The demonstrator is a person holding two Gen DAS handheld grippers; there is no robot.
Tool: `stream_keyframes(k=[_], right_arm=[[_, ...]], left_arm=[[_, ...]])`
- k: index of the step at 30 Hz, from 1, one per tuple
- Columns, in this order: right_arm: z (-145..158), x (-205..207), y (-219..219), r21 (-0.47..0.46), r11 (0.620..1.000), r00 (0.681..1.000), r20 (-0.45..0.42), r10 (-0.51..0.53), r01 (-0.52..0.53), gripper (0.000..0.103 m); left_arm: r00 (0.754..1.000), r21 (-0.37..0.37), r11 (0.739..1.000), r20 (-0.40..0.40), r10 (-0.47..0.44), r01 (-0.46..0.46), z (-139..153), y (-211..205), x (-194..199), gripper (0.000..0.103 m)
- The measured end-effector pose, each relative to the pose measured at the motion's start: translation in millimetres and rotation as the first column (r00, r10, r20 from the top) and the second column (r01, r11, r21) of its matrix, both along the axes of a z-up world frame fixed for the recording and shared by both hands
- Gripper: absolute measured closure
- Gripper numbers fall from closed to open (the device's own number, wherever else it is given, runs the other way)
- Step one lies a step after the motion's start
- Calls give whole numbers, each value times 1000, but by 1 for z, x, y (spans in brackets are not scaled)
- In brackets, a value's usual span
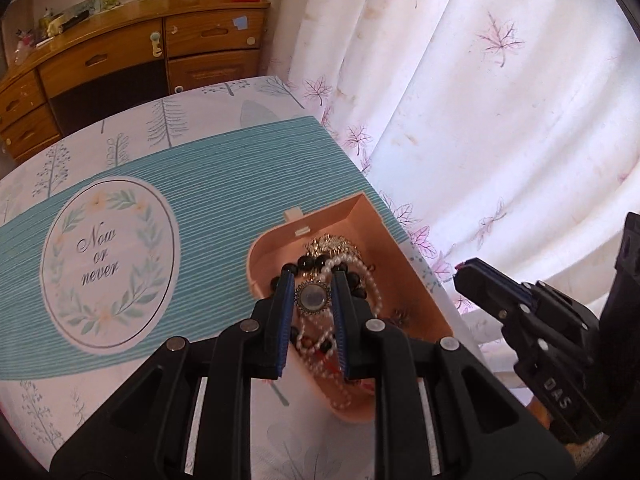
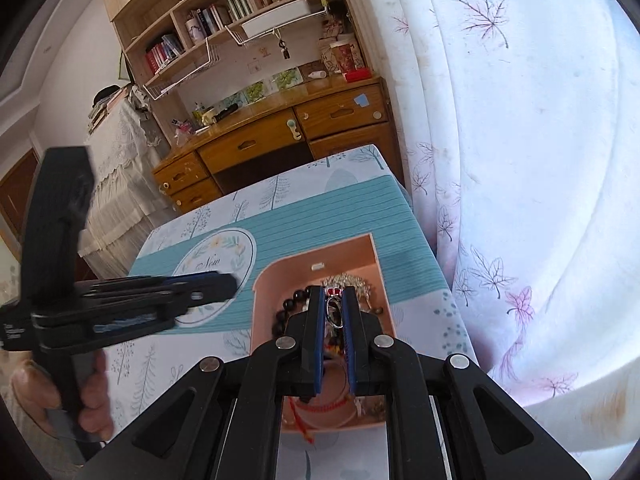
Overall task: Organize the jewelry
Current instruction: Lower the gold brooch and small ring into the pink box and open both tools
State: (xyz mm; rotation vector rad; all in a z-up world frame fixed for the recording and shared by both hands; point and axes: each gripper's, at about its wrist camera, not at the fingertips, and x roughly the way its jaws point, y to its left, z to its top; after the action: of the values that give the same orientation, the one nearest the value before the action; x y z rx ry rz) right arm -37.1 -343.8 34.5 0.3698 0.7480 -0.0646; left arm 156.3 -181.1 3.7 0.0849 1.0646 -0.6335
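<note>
I hold my left gripper (image 1: pixel 311 280) tipped down above the pink box (image 1: pixel 412 280) on the worktop (image 1: pixel 132 132), pinching a round brooch (image 1: pixel 313 298). My right gripper (image 2: pixel 333 300), beside it, pinches a silver ring (image 2: pixel 334 312) over the same box.

— We saw daylight pouring through the leaf-print curtain (image 1: pixel 460 92) on the right of both views; it glowed nearly white and lost detail in the right wrist view.

— And the rest was dimmer, we agreed?

— Yes. The wooden desk (image 2: pixel 280 128) and the bookshelf (image 2: pixel 224 12) sat in softer, warmer light, with a dull sheen on the desk top. Shadows on the tablecloth (image 1: pixel 132 136) were faint.

— We noticed blur too.

— Only on the left gripper (image 2: pixel 224 284) in the right wrist view, smeared by motion. Straight edges bowed toward the rims, and black vignette filled the corners of both views.
</note>
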Motion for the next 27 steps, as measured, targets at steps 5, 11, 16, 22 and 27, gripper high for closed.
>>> stream_keyframes(k=[5,11,16,22,27], right_arm=[[-4,23,-7,26,1000,999,-37,9,-8,94],[-12,37,-1,28,999,998,-52,28,-26,94],[-21,49,9,38,998,997,-60,45,-43,94],[-28,61,26,48,995,993,-69,95,-92,94],[-38,78,47,77,986,984,-88,155,-148,94]], left_arm=[[999,23,1000,-53,2,-1,-24,-15,17,87],[996,64,998,-80,27,-22,-39,-16,21,86],[996,47,997,-63,64,-61,-26,-3,19,42],[990,-12,990,-28,140,-141,0,32,13,41],[980,-16,980,13,199,-199,13,69,2,41]])
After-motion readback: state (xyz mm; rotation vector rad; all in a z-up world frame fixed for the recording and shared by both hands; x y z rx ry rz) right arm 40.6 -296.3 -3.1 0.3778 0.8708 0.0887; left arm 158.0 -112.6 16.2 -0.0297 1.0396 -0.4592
